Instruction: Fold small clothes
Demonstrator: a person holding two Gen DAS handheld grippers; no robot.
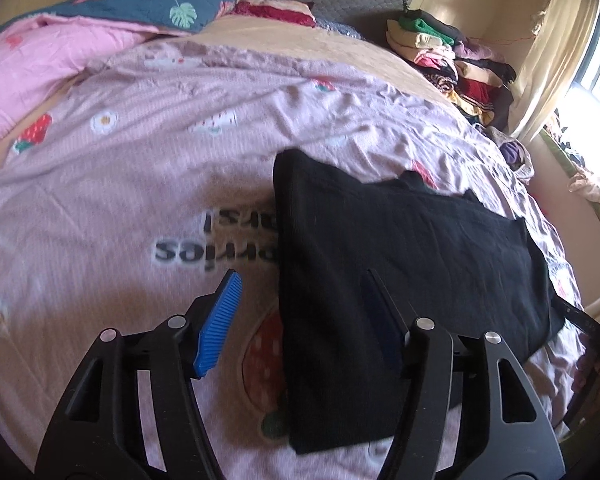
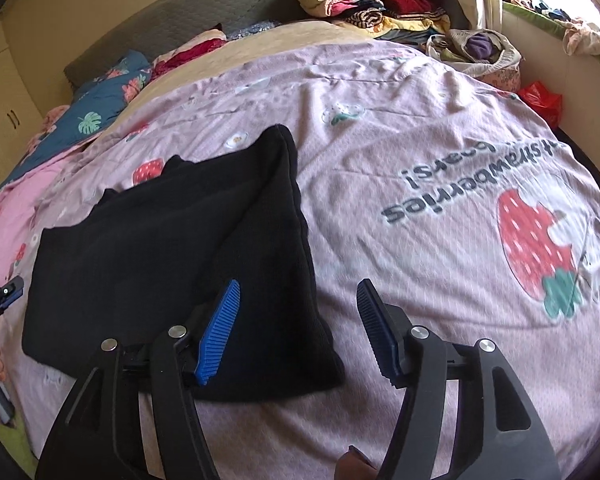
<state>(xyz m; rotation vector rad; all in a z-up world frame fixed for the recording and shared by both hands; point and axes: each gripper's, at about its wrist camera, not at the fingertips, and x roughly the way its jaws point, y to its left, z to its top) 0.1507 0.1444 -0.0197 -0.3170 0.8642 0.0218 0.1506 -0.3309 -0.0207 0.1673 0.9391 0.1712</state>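
Our left tongs (image 1: 300, 312) stand apart, gripping nothing: the left blue pad (image 1: 218, 326) hangs over the pink sheet (image 1: 100, 208), the right pad (image 1: 384, 320) is dark against the black garment (image 1: 400, 248), and we cannot tell whether it touches the cloth. That garment lies folded flat on the sheet, its left edge straight and thick, its far edge notched where the layers do not line up. Left of it we read upside-down grey lettering (image 1: 208, 248) half covered by the cloth, and a printed strawberry (image 1: 266, 360) pokes out beside its near edge. At the far left we see a rumpled pink quilt (image 1: 40, 64) and a blue leaf-print blanket (image 1: 172, 0); at the far right, a pile of clothes (image 1: 448, 60) beside a cream curtain (image 1: 552, 40).

Our right tongs (image 2: 298, 328) also stand apart and hold nothing. From this side the black garment (image 2: 172, 260) sits to the left, with the left blue pad (image 2: 218, 332) over its near right corner and the right pad (image 2: 378, 332) over bare sheet (image 2: 380, 140). At the left edge we catch the tip of the other tongs (image 2: 4, 294). Further right come the lettering (image 2: 468, 184), a large strawberry print (image 2: 536, 252), and a red bag (image 2: 542, 98) off the bed's far corner.
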